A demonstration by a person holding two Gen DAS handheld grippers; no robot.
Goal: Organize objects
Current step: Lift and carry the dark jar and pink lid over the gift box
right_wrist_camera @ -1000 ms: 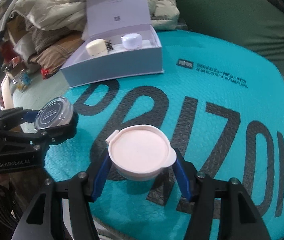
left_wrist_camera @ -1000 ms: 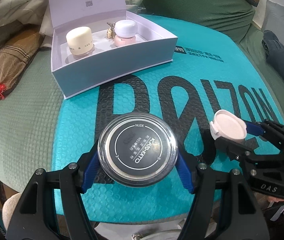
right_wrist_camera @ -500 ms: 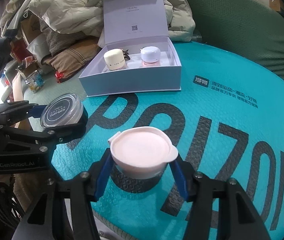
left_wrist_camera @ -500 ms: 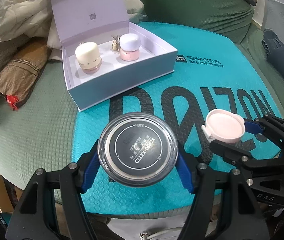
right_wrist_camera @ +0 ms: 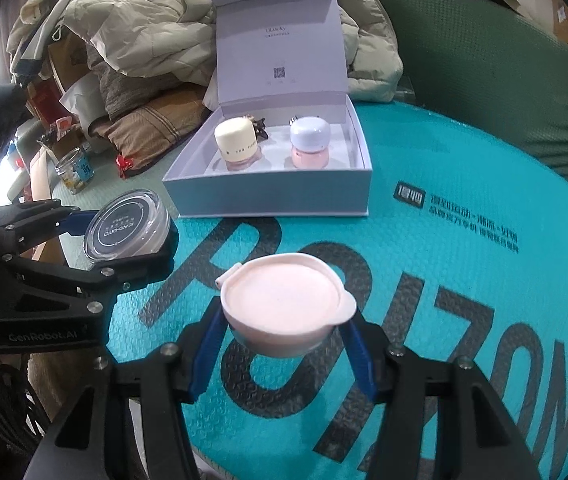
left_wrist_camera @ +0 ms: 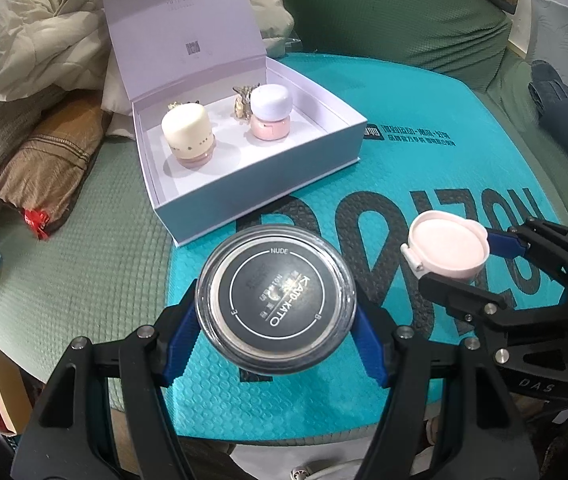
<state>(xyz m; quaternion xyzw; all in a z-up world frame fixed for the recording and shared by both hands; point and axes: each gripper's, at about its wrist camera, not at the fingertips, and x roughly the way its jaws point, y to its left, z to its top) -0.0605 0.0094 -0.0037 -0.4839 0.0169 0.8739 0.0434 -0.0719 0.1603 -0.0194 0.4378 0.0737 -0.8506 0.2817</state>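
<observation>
My left gripper [left_wrist_camera: 276, 316] is shut on a round clear jar with a black KATO-KATO lid [left_wrist_camera: 276, 300] and holds it above the teal mat; the jar also shows in the right wrist view [right_wrist_camera: 126, 226]. My right gripper [right_wrist_camera: 284, 320] is shut on a pink-white round compact [right_wrist_camera: 285, 302], which also shows in the left wrist view [left_wrist_camera: 445, 246]. An open white gift box [left_wrist_camera: 284, 176] sits beyond, holding a cream-capped bottle [left_wrist_camera: 188, 134] and a lavender-capped pink bottle [left_wrist_camera: 270, 110].
A teal bubble mat with black letters [right_wrist_camera: 483, 260] covers a green cushion [left_wrist_camera: 84, 260]. Piled jackets and a brown striped pillow [left_wrist_camera: 36, 160] lie left of the box. A small glass jar [right_wrist_camera: 74, 170] stands at the cushion's left edge.
Both grippers have pulled back and risen with their objects, so the box looks smaller and farther. The grips have not changed.
</observation>
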